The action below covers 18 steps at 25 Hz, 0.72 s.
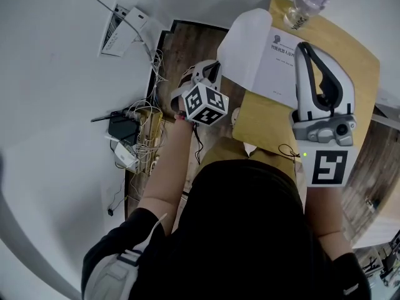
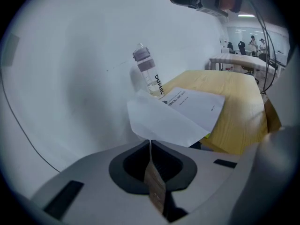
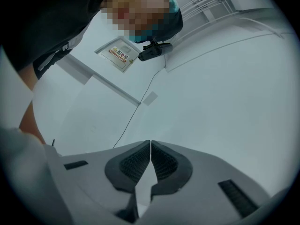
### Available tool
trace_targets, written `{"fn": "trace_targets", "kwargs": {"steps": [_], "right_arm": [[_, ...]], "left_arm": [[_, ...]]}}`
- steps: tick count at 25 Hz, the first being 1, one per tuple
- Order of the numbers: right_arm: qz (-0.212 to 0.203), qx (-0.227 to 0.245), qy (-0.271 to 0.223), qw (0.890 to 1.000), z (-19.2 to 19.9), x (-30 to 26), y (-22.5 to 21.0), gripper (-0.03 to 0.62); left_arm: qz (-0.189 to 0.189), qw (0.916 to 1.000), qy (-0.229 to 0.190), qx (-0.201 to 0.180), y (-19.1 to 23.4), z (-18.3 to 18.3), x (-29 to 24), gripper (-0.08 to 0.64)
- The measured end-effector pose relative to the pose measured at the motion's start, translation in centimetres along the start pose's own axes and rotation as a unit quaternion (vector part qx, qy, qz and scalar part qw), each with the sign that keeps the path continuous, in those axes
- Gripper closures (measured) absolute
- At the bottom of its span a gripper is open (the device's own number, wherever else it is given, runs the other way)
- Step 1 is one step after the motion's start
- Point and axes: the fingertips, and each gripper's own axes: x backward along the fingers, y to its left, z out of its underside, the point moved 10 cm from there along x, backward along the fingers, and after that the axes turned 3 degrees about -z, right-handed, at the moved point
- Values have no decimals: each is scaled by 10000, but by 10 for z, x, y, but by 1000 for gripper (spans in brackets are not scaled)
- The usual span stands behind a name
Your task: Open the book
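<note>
**Two hand-held grippers, one pinching the book's cover**

The book (image 1: pixel 284 64) lies on the wooden tabletop (image 1: pixel 356 61) near its left edge, w/ the printed title page face up. Its white cover (image 1: pixel 250 42) is lifted off that page and reaches out past the tabletop edge, over the dark wood floor (image 1: pixel 187 45).

The L hand-held gripper (image 1: pixel 215 69) has its jaws closed on the cover's free corner. In the left gripper view the sheet narrows to a point and runs down btwn the two dark pads, w/ no gap on either side. This gripper's marker cube faces up in the head view, off the tabletop and just above the person's forearm.

The R hand-held gripper (image 1: pixel 306 47) is over the tabletop just right of the book, tip toward the bottle (image 1: pixel 308 0). Can't tell if it touches the page. Its jaws are pressed together w/ nothing btwn them. The right gripper view looks up at pale wall and ceiling.

The bottle is clear plastic w/ a pale cap and stands upright at the far edge of the tabletop, just beyond the book's top. A tangle of cables (image 1: pixel 140 136) and a small black box lie left of the tabletop.
</note>
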Motion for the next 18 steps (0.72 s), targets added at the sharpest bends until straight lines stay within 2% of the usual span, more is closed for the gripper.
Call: {"fn": "trace_targets", "kwargs": {"steps": [7,18], "right_arm": [[33,-13,213,9998,10,-3,0,561],[119,-96,472,9988,18,8,-5,561]], "left_arm": [[-273,9994,-191,26,-5,19,-21,541],[-32,9990,371,255,-25,68,-63,535]]}}
